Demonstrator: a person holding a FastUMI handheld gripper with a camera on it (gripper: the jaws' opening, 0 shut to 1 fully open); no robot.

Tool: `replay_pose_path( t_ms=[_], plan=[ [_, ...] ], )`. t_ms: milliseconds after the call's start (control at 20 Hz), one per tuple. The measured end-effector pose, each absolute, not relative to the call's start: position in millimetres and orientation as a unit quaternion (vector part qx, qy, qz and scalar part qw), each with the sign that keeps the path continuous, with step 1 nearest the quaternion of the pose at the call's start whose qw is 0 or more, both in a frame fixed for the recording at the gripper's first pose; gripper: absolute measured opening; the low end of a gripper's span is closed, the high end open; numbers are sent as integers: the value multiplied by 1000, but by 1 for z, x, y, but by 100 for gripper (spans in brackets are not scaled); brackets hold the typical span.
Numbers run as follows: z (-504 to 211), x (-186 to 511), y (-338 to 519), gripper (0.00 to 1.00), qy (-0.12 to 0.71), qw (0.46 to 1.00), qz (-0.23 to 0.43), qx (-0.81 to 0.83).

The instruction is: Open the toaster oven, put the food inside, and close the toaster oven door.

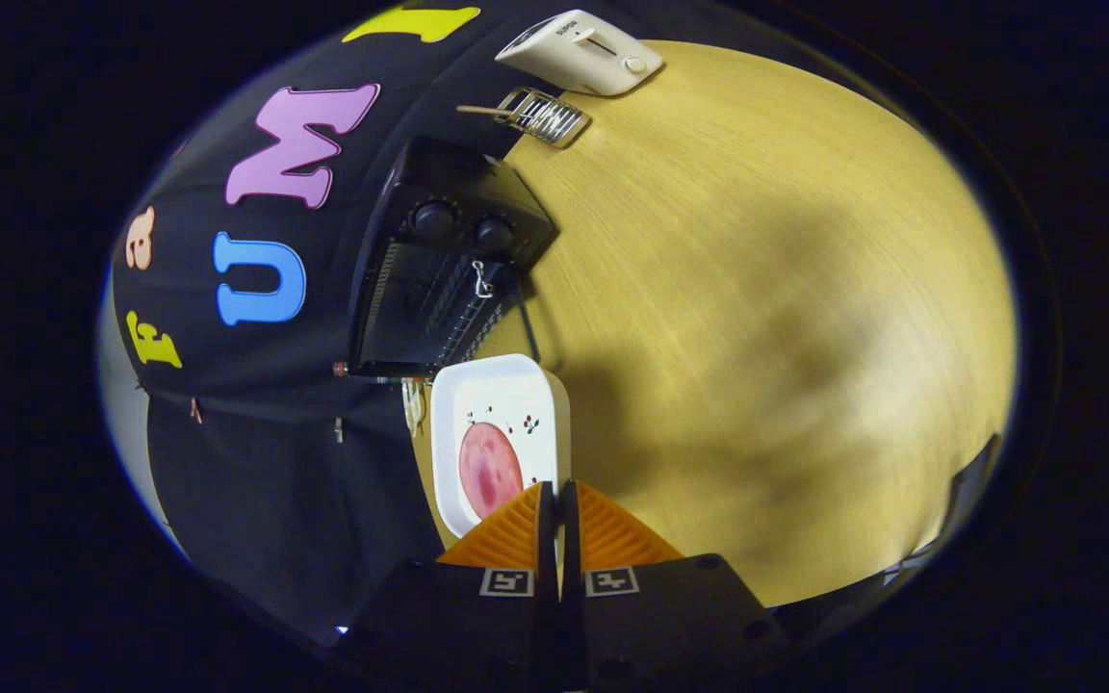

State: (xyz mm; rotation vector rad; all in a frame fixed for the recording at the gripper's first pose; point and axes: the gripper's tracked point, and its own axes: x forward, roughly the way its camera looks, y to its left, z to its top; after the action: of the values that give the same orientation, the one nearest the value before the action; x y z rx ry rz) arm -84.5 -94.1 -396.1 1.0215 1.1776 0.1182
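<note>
1. One toaster oven (439, 269) — black, with two round knobs on its panel — sits left of centre in the frame, against the black cloth wall (256, 462). Its door looks shut, and a small metal clip or hook hangs at the door's edge.
2. One white tray (500, 433), rectangular with rounded corners, lies just below the oven in the picture, directly ahead of the fingers. It holds one round pink slice of food (489, 469), which looks like ham or sausage; small cherry-like marks dot the tray's floor beside it.
3. One white pop-up toaster (581, 53) stands at the top of the frame, well apart from the oven.
4. One small wire rack (543, 115) with a wooden handle lies just below the toaster, between it and the oven.
5. One gripper (557, 491) at bottom centre: its two fingers are pressed nearly together, with only a thin slit between them. The tips overlap the tray's near rim — whether they pinch that rim I cannot tell.
6. One light wooden table (757, 289) carries everything and spreads across the right half of the picture.
</note>
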Motion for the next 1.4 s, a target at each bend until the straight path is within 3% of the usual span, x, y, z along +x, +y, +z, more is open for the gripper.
replay_pose_path(
  t_ms=[400,950,1200,1400],
  plan=[
    [-409,-12,13,5,454,710,-66,534],
    [-442,119,51,5,300,674,-232,634],
    [-458,151,47,5,257,668,-266,645],
    [-457,171,58,6,238,652,-239,679]
  ],
)
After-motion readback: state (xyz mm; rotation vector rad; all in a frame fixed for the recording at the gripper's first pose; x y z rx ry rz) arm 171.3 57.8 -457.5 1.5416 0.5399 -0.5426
